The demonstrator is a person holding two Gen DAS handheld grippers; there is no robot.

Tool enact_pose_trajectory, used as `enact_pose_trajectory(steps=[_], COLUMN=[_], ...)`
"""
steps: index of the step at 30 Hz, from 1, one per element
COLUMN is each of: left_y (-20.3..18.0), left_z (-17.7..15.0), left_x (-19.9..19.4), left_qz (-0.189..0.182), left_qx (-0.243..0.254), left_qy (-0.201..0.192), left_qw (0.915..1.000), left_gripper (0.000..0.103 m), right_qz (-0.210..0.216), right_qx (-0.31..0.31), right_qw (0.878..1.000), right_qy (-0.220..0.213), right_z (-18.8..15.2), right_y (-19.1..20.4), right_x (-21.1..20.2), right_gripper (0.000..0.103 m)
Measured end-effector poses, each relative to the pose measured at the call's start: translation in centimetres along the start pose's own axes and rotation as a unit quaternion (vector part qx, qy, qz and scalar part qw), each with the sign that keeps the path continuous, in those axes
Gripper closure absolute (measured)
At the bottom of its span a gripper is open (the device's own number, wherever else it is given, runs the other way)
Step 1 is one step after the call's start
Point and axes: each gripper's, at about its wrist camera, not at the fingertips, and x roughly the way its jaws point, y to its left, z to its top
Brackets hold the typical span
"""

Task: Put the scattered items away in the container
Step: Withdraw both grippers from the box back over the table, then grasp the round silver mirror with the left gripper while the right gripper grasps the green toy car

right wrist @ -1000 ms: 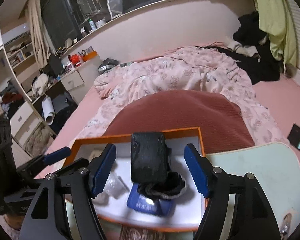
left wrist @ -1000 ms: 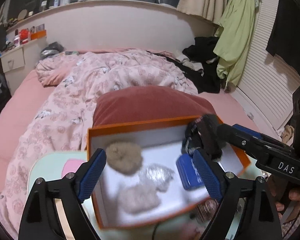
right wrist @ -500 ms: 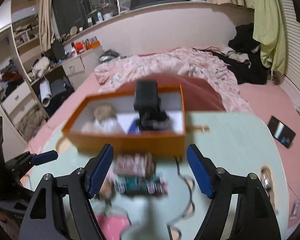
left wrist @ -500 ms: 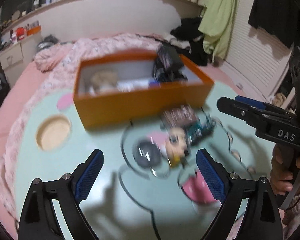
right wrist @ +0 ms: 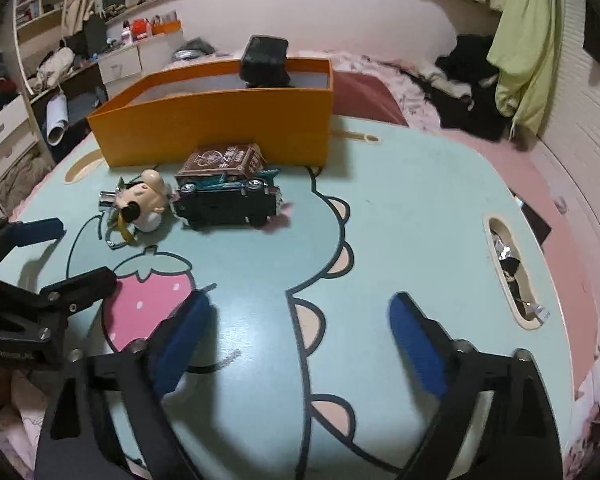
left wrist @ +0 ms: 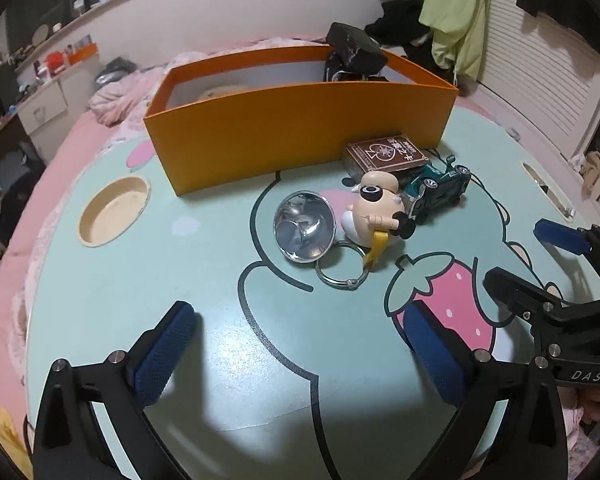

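Observation:
An orange box [left wrist: 300,120] [right wrist: 220,120] stands at the far side of the mint table [left wrist: 220,280]; a black object [left wrist: 354,50] [right wrist: 265,60] sticks up from it. In front of it lie a brown card pack [left wrist: 386,154] [right wrist: 224,160], a green toy car [left wrist: 440,190] [right wrist: 226,198], a cartoon figure keychain [left wrist: 376,212] [right wrist: 142,200] with a ring [left wrist: 340,268], and a shiny metal cup [left wrist: 304,226]. My left gripper [left wrist: 298,354] is open and empty, near the table's front edge. My right gripper [right wrist: 300,340] is open and empty, to the right of the left one.
A round recess [left wrist: 114,210] sits at the table's left, a slot [right wrist: 512,272] with small bits at its right. A bed with pink bedding [left wrist: 132,84] lies behind the table. Drawers and shelves [right wrist: 12,120] stand at the far left.
Both grippers have pulled back from over the box to the table's near side, both open. The black object stays in the box.

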Motion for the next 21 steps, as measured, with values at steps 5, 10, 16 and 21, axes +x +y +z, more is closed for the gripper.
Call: enact_pose_trajectory(steps=[5,10,16,21], left_y=[0.1,0.1,0.3,2.2], left_z=[-0.2,-0.2,-0.2,0.4], left_x=[0.2,0.3,0.2,-0.4], left_qz=[-0.001,-0.002,-0.002,-0.052], left_qx=[0.0,0.0,-0.006,-0.058], left_qy=[-0.002,-0.003,-0.005,-0.022], left_qw=[1.0,1.0,1.0,0.9967], left_gripper=[0.0,0.0,0.0,0.002], right_qz=[-0.002,-0.002,-0.002,0.0], right_qx=[0.003,0.003,0.003,0.005], right_qw=[1.0,1.0,1.0,1.0], right_qy=[0.002,0.002,0.002,0.003], right_z=[0.1,0.0,0.0,-0.3], right_y=[-0.1,-0.1,-0.1,-0.2], right_x=[0.1,0.1,0.1,0.0], right_gripper=[0.005,0.005,0.005,0.005])
